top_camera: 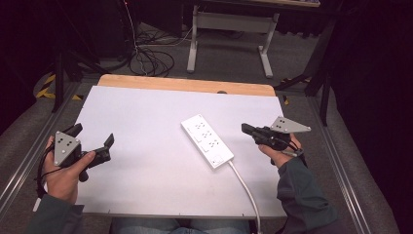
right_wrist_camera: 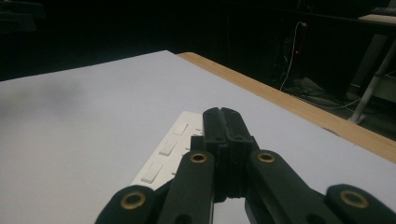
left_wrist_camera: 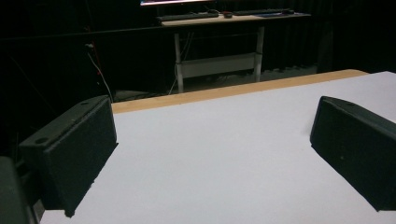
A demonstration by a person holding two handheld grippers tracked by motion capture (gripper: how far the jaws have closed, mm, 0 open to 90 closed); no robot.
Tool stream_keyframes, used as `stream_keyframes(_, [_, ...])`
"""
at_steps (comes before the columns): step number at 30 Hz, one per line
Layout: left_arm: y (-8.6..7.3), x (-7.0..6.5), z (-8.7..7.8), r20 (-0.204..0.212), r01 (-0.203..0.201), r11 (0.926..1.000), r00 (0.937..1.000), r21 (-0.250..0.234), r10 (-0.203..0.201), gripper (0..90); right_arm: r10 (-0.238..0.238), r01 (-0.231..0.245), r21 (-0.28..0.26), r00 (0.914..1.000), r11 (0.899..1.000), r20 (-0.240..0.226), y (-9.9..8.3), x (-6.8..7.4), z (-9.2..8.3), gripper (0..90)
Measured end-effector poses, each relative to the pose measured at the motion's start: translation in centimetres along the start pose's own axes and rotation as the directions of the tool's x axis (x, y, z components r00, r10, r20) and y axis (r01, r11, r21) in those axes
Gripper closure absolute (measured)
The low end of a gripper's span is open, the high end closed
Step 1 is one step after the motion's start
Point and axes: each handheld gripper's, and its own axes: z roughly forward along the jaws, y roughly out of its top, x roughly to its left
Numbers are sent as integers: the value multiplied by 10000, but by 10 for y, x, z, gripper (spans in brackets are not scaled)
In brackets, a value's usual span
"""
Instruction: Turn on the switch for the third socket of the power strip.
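White power strip (top_camera: 207, 140) lay mid-desk (top_camera: 146, 146) | right claw (top_camera: 245, 128) together, at its 3 o'clock | left claw (top_camera: 92, 139) apart, at 9

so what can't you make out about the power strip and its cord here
- Cord, high view: its far end is cut off by the bottom edge, so whether it is plugged in stays unknown.
- Power strip, right gripper view: the shut right gripper covers its near part.
- Power strip, high view: socket type and any switch setting are too small to read.

Power strip (top_camera: 207, 140) on table (top_camera: 146, 117) (right of centre); left gripper (top_camera: 92, 141) far left, right gripper (top_camera: 245, 128) beside strip
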Motion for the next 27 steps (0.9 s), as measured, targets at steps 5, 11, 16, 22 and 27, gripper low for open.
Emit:
stream_keyframes(5, [0,0,0,0,13,10000,10000,11,-13,11,129,-129,-182,9999,9998,-32,-2,-1,-3,851])
stream_keyframes(11, [0,1,0,-14,46,10000,10000,-1,-46,11,165,-162,-442,9998,9989,55,-2,-1,-3,601])
stream_keyframes(16, [0,1,-1,-31,35,10000,10000,-14,-35,11,410,-402,-640,9991,9971,106,-3,-2,-3,312])
stream_keyframes(22, [0,1,-1,-67,43,10000,10000,26,-42,11,328,-361,-918,9987,9951,-378,-1,0,-6,50])
stream_keyframes(27, [0,1,-1,-72,52,10000,10000,27,-51,10,320,-352,-988,9989,9945,-338,-2,-2,-9,29])
